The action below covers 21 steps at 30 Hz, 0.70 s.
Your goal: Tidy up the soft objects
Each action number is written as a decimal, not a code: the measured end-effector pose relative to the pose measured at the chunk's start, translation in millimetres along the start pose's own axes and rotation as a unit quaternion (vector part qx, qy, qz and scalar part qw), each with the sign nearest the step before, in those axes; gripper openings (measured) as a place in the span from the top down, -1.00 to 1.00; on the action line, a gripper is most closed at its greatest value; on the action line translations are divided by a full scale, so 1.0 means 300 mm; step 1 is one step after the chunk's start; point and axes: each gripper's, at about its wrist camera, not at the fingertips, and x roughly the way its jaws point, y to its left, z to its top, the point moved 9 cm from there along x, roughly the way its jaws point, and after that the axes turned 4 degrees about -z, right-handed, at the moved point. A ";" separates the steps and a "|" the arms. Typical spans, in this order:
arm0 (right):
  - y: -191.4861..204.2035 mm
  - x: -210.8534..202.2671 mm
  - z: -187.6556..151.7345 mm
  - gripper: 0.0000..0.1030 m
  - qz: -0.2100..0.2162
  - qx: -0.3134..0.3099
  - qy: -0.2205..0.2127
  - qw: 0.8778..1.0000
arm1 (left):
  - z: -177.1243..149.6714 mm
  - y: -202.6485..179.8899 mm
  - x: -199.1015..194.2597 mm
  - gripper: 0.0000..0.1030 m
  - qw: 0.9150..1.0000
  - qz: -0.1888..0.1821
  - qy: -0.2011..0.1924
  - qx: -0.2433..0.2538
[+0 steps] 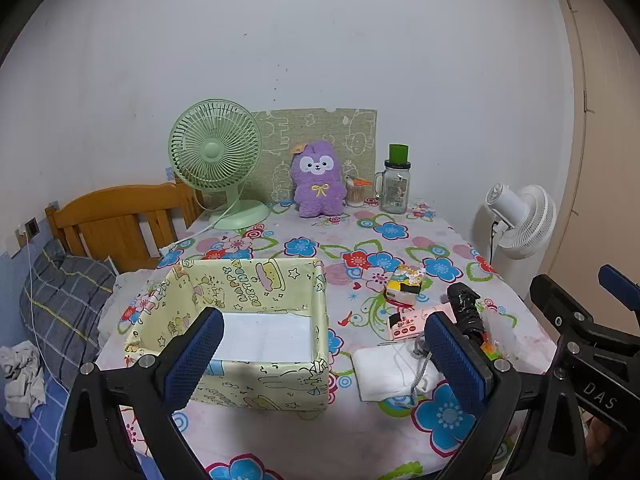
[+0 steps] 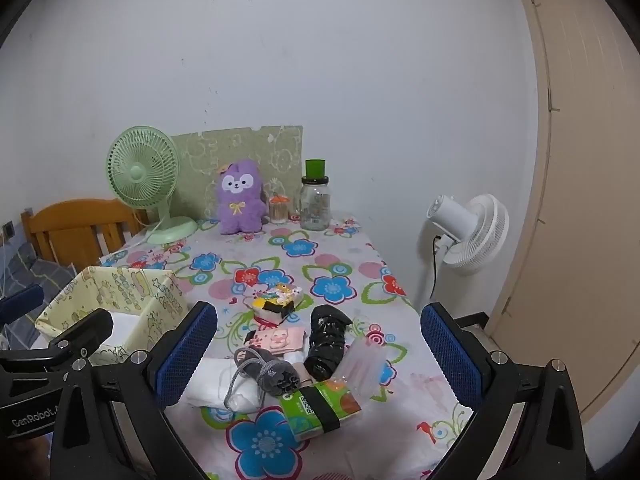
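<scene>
Nearest the viewer, two hand-held grippers hover over the front of a table with a flowered cloth (image 2: 340, 258), both with their blue-padded jaws spread wide and nothing between them. The left gripper (image 1: 320, 344) hangs above the near wall of an open yellow cartoon-print box (image 1: 256, 280), which looks bare inside apart from a white lining. The right gripper (image 2: 320, 344) faces a loose heap of soft things just beside the box: a green tissue pack (image 2: 320, 410) closest, then a grey drawstring pouch (image 2: 266, 372) lying on a folded white cloth (image 2: 216, 388), a crumpled black bag (image 2: 326, 344), a clear packet (image 2: 366, 360), a pink pig item (image 2: 280, 338) and a small yellow printed pack (image 2: 276, 304). Nothing has yet gone into the box. The items overlap — a grab at the pouch could snag its cord and drag the cloth along, or nudge the tissue pack toward the table's front edge. Far back, against the wall, stand a purple plush toy (image 2: 240, 200), a green desk fan (image 2: 144, 176) and a glass jar (image 2: 316, 204); reaching for the plush risks knocking the jar over.
</scene>
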 end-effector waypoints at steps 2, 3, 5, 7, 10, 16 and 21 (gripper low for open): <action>-0.001 0.001 0.000 -0.99 0.000 0.000 0.002 1.000 | 0.000 0.000 0.001 -0.97 1.000 0.000 0.000 0.000; -0.001 0.002 -0.001 -0.99 0.000 0.000 0.003 1.000 | -0.001 0.002 0.000 -0.97 1.000 0.000 0.000 0.000; 0.002 0.002 0.001 -0.99 0.000 0.000 0.003 1.000 | 0.000 0.003 0.000 -0.97 1.000 0.000 0.000 0.001; 0.003 0.004 0.002 -0.99 -0.001 0.000 0.003 1.000 | 0.001 0.007 0.000 -0.97 1.000 0.001 -0.003 0.001; 0.004 0.003 0.005 -0.99 0.000 0.002 0.003 1.000 | 0.004 0.015 0.003 -0.97 1.000 0.003 -0.005 0.002; 0.003 0.006 0.004 -0.99 0.000 0.003 0.003 1.000 | 0.006 0.006 0.007 -0.97 1.000 0.006 -0.005 0.005; 0.004 0.007 0.004 -0.99 0.000 0.003 0.004 1.000 | 0.005 0.007 0.006 -0.97 1.000 0.006 -0.005 0.006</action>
